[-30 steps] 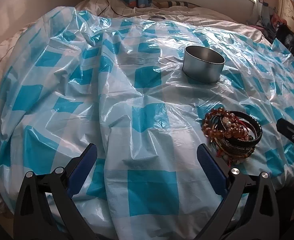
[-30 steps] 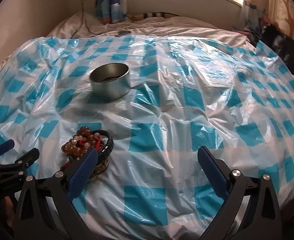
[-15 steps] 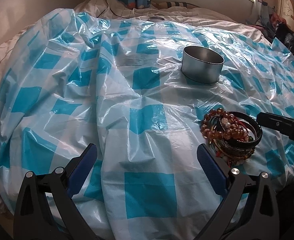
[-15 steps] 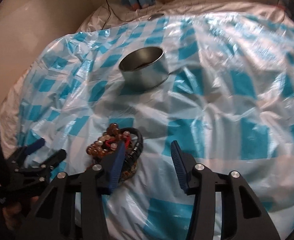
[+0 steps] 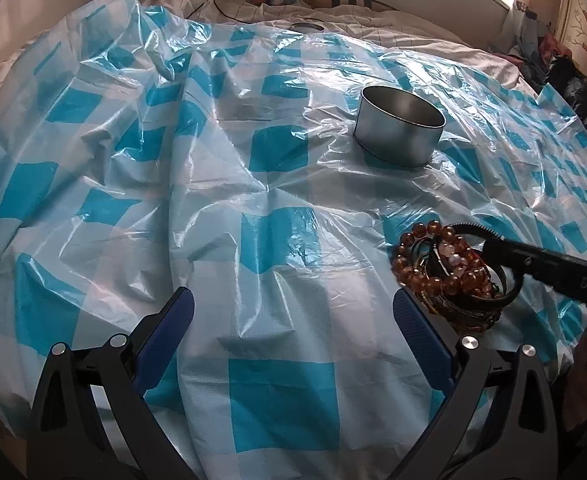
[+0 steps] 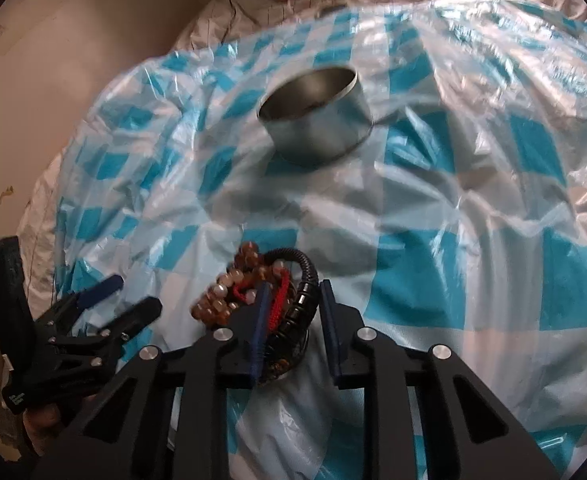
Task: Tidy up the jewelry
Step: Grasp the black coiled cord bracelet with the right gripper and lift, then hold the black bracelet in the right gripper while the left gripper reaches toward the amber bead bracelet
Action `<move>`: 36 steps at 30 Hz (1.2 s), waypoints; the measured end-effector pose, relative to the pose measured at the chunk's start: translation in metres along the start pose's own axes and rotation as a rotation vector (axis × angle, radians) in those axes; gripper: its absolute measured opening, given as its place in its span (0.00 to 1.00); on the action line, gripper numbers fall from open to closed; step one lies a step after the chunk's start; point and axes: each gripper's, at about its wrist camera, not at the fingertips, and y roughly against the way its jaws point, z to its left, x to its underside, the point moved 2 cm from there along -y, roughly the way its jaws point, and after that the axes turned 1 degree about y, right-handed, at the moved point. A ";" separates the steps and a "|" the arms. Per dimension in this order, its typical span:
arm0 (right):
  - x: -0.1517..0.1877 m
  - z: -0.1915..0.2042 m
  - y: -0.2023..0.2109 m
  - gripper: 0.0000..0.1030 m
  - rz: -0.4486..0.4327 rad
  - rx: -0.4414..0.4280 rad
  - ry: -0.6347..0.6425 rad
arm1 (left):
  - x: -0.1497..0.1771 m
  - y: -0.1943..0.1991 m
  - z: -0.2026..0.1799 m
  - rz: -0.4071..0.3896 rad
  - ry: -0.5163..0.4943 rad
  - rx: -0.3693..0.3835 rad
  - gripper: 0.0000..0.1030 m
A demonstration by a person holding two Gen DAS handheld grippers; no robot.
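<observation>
Bracelets (image 6: 253,288) partly behind right claw (image 6: 293,300)

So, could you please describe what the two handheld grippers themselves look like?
Both match. The left tongs and right tongs are matte black, angular plastic frames with triangular cut-outs and round silver bolt heads at the pivots. Each finger carries a ribbed dark-blue pad inside. White lettering marks the right body in the left view. No cables or sleeves show.

one tin (image 5: 397,136), one bracelet pile (image 5: 453,276), two grippers (image 5: 293,336)
</observation>
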 end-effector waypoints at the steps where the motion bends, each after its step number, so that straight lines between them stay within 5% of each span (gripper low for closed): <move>1: -0.001 -0.001 0.005 0.22 -0.027 -0.008 -0.004 | 0.000 0.000 0.000 0.001 0.000 0.001 0.93; 4: -0.003 -0.002 0.019 0.14 -0.095 -0.027 -0.007 | 0.000 0.000 -0.001 0.001 -0.004 -0.003 0.93; 13: -0.008 -0.021 0.046 0.14 -0.235 -0.012 -0.105 | 0.002 0.004 -0.001 -0.014 -0.010 0.023 0.93; 26: -0.005 -0.043 0.021 0.14 -0.109 0.077 -0.184 | 0.001 0.003 -0.032 -0.015 -0.103 0.164 0.93; 30: -0.004 -0.041 0.022 0.14 -0.116 0.096 -0.172 | -0.007 0.000 -0.035 -0.013 -0.061 0.285 0.93; 36: -0.005 -0.060 0.037 0.14 -0.188 0.136 -0.260 | -0.018 -0.012 -0.046 0.004 -0.079 0.289 0.93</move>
